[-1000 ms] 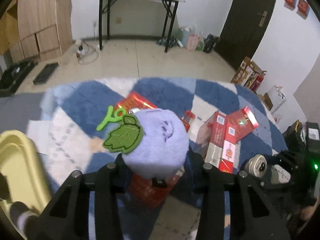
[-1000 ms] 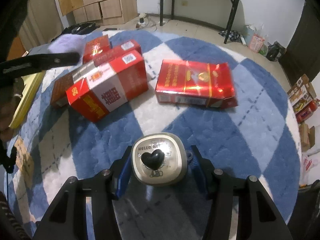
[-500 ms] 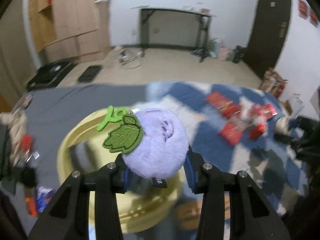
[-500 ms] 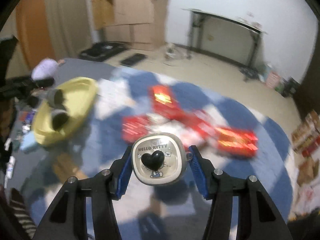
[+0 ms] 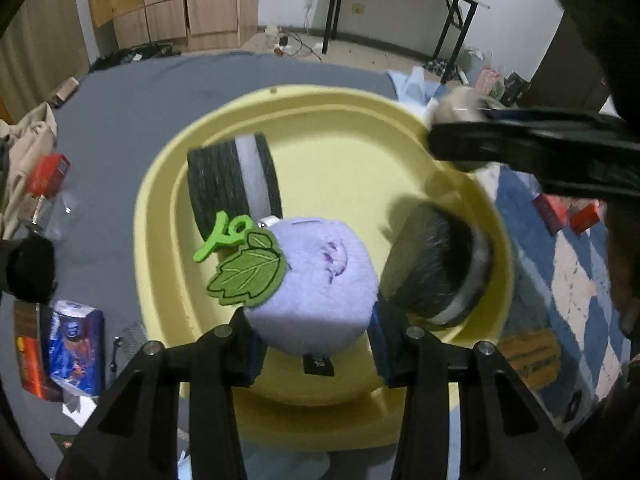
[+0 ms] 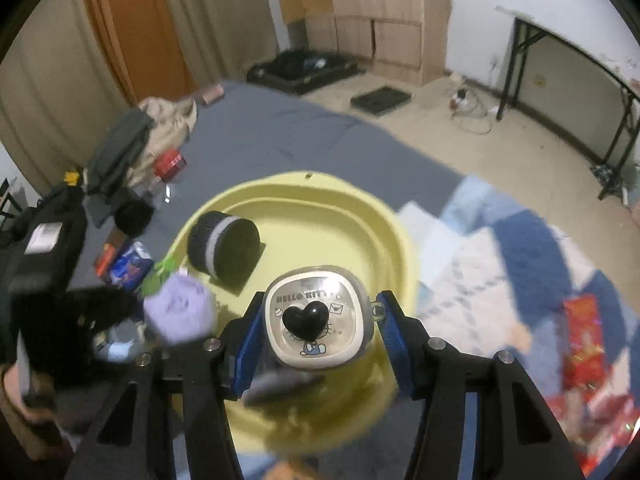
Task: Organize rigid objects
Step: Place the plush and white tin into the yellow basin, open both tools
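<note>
Left wrist view: left hand-held gripper clamped on purple plush toy with green leaf, held over yellow basin. Basin holds 2 black-and-grey rolls.

Right wrist view: right hand-held gripper clamped on Hello Kitty container with black heart knob, above the basin's near side. Red boxes on blue rug, right.

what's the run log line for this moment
left gripper: shut on purple plush | right gripper: shut on hello kitty case | both over yellow basin
</note>
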A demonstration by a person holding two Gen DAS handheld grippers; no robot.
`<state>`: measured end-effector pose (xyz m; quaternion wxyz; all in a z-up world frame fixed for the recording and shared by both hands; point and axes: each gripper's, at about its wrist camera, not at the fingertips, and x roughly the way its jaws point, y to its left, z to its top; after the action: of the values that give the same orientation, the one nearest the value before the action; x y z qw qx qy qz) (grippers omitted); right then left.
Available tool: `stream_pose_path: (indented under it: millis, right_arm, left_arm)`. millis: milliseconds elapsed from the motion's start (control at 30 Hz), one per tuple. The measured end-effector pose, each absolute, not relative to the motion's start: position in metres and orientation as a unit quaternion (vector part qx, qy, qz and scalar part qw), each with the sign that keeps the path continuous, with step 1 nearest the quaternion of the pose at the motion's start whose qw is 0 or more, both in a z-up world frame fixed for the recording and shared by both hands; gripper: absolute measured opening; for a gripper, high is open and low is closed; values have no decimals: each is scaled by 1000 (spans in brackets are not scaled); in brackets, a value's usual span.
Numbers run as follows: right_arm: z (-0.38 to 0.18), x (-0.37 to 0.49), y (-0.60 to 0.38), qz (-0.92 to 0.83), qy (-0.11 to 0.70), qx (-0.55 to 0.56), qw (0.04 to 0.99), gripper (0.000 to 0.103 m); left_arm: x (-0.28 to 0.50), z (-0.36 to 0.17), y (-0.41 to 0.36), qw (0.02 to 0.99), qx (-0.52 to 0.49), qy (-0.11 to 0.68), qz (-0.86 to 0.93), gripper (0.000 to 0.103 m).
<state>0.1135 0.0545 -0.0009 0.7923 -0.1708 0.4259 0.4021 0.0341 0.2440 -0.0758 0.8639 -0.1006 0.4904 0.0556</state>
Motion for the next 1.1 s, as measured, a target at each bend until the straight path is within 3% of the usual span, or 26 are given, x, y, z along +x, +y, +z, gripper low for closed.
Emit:
stream_pose_path:
  millis: [367,433,533,600,700,733,833,1100]
  right_arm:
    - [-71,178,127,389,467,-213,765,54]
    - [-80,181,129,388,470,-216,763,54]
    - [-86,178,132,389,470,-215,763,56]
    - [-82,176,129,393,471,-206,763,77]
    - [-51,168,109,411,442,-144,784,88]
    - [-43,167,101,411,436,-130,790,88]
    - [1,153,47,409,391,-61,822,103]
    - [49,107,-131,337,318,-46,885,103]
  left_arm:
    - [44,-99,246,857,-116,500,50,46]
    - [42,-99,248,856,-121,500,57,49]
    - [39,-97,245,861,-108,494,60,65]
    - [35,-91,242,867,-107,482,62,87]
    - [25,-71,241,888,-104,445,49,100]
    - [22,-60,240,896,-102,428,50,102]
    - [18,-27,227,909,-91,403,54,103]
    - [30,46,122,923,-32,383,-24,103]
